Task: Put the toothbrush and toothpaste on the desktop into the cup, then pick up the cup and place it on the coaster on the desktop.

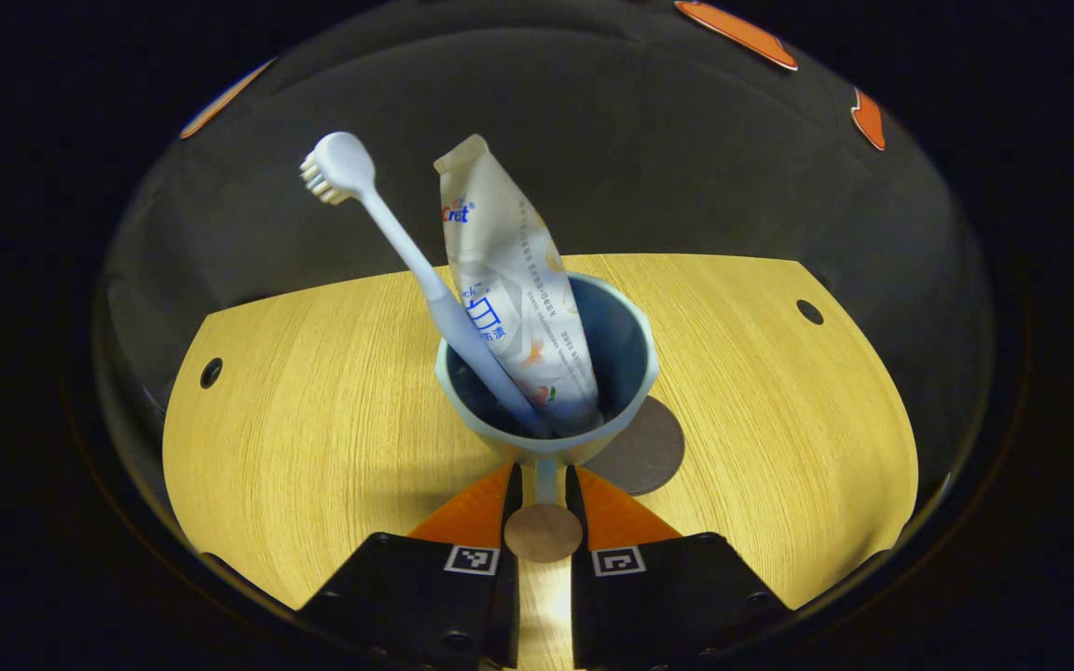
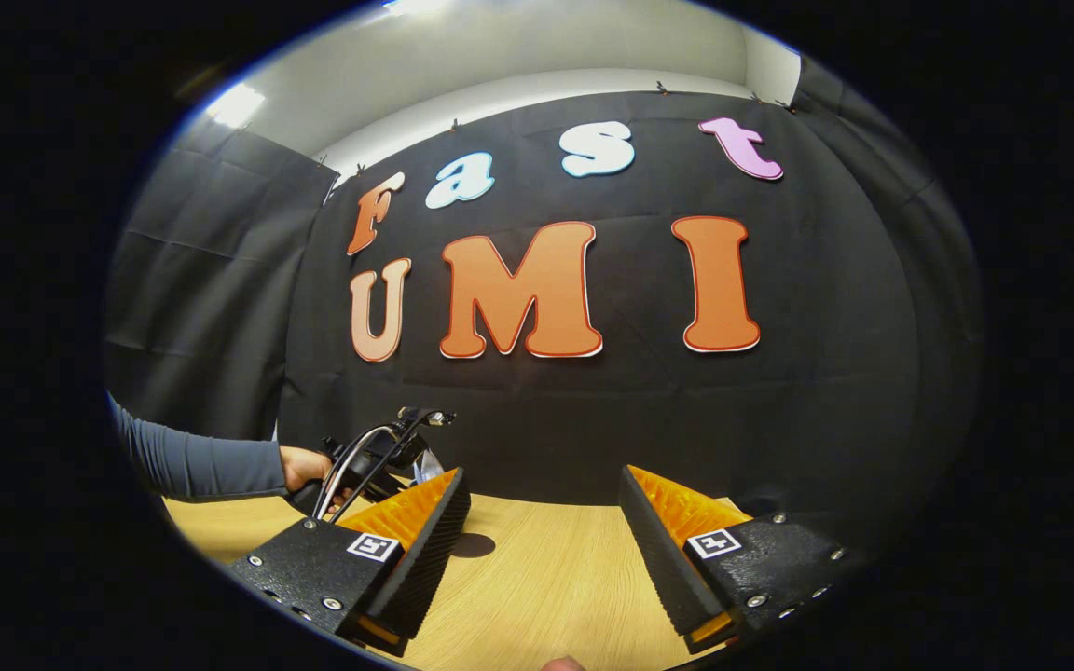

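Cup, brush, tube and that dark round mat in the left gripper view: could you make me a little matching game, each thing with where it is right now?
Things:
1. toothbrush
2. toothpaste
3. cup
4. coaster

Places or states:
a. flat on the desktop, partly hidden behind the cup
b. gripped by its handle between the left gripper fingers
c. leans left out of the cup, bristle head up
d. stands in the cup, crimped end up

Pairs: 1-c, 2-d, 3-b, 4-a
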`<move>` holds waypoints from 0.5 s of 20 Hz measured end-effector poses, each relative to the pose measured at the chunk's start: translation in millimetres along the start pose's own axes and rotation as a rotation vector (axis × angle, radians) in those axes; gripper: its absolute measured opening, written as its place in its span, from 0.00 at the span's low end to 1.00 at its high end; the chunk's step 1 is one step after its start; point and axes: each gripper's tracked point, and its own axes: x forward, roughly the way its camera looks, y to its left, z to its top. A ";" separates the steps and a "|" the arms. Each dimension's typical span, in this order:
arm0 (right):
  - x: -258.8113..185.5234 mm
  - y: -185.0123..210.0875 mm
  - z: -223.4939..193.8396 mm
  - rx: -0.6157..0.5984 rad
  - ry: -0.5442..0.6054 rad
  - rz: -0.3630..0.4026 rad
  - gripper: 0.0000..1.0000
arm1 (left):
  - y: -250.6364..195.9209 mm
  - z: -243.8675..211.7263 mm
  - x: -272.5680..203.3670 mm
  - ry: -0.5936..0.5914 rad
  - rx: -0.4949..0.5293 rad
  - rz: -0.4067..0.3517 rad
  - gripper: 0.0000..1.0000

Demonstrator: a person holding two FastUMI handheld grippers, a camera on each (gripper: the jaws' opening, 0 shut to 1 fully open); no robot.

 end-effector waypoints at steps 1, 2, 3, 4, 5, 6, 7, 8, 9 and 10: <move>-1.4 -0.7 -2.6 0.003 0.004 -0.002 0.97 | 1.0 -1.9 3.1 0.001 0.006 -0.006 0.22; -2.2 -1.5 -4.1 0.004 0.005 -0.004 0.96 | 1.5 -1.7 1.6 0.006 0.010 -0.012 0.22; -2.3 -4.0 -6.6 0.002 0.009 -0.011 0.96 | 2.0 -2.4 2.6 0.012 0.014 -0.017 0.22; -1.9 -6.9 -8.7 0.002 0.015 -0.019 1.00 | 2.4 -2.0 1.2 0.016 0.019 -0.022 0.22; -3.3 -9.2 -11.1 0.005 0.022 -0.026 1.00 | 2.9 -1.6 1.2 0.021 0.024 -0.026 0.22; -4.7 -10.2 -12.8 0.009 0.027 -0.026 0.96 | 3.1 -2.3 -0.3 0.024 0.027 -0.029 0.22; -5.9 -11.5 -15.0 0.013 0.032 -0.030 0.96 | 3.0 -2.2 -0.8 0.030 0.032 -0.034 0.22; -6.8 -13.9 -16.1 0.016 0.035 -0.035 0.96 | 3.7 -3.2 -2.7 0.036 0.035 -0.038 0.22; -8.7 -15.5 -17.4 0.018 0.037 -0.039 0.96 | 4.5 -3.2 -3.4 0.044 0.038 -0.039 0.22; -8.7 -17.4 -19.6 0.017 0.041 -0.044 0.96 | 4.8 -4.1 -4.0 0.052 0.042 -0.041 0.22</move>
